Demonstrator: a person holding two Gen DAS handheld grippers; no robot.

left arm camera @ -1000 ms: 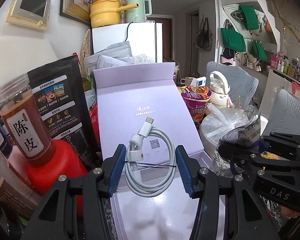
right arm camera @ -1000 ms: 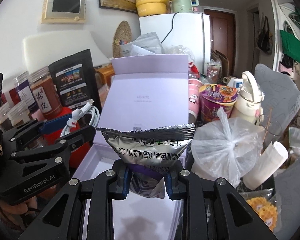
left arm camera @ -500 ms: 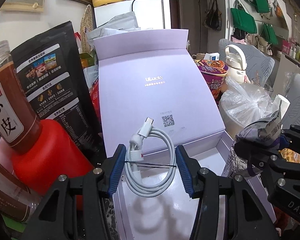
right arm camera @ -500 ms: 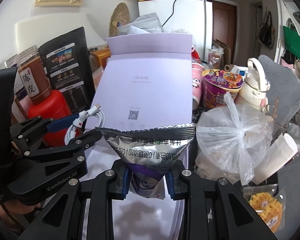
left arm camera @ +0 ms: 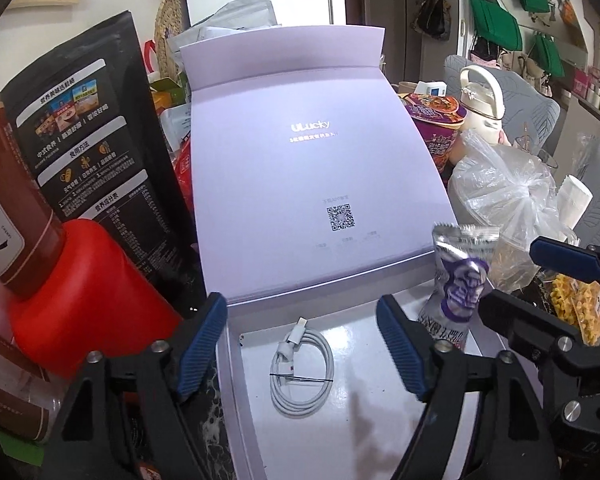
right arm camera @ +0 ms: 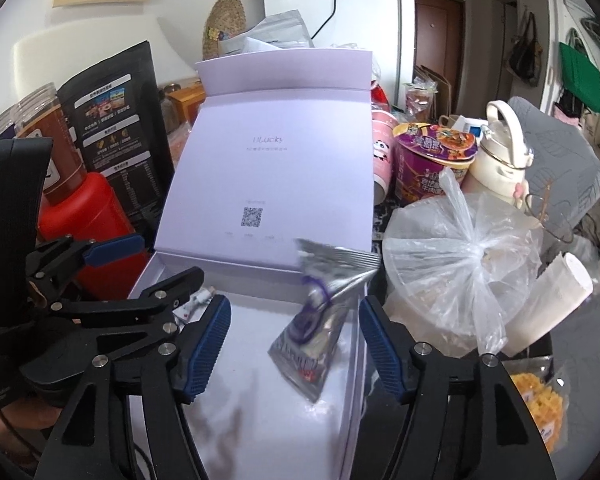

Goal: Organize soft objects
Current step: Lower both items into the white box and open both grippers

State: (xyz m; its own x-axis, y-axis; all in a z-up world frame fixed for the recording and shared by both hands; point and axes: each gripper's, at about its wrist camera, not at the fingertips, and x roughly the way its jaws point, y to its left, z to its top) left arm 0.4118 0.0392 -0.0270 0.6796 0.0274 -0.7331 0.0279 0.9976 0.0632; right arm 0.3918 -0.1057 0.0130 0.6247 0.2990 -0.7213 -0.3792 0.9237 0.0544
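Both the left gripper (left arm camera: 302,346) and right gripper (right arm camera: 294,344) are hanging spread, holding nothing, over the open box (left arm camera: 380,412). The cable (left arm camera: 302,372) is lying coiled inside; the snack packet (right arm camera: 320,324) is seemingly leaning at its right wall. A plastic bag (right arm camera: 460,264), noodle cup (right arm camera: 432,160) and fridge (right arm camera: 340,28) are crowding behind.

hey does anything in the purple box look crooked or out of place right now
Yes: the silver snack packet stands tilted on its bottom edge against the right wall of the lavender box, not lying flat. It looks likely to tip. The coiled white cable lies flat on the box floor. Both the left gripper and right gripper are open, holding nothing.
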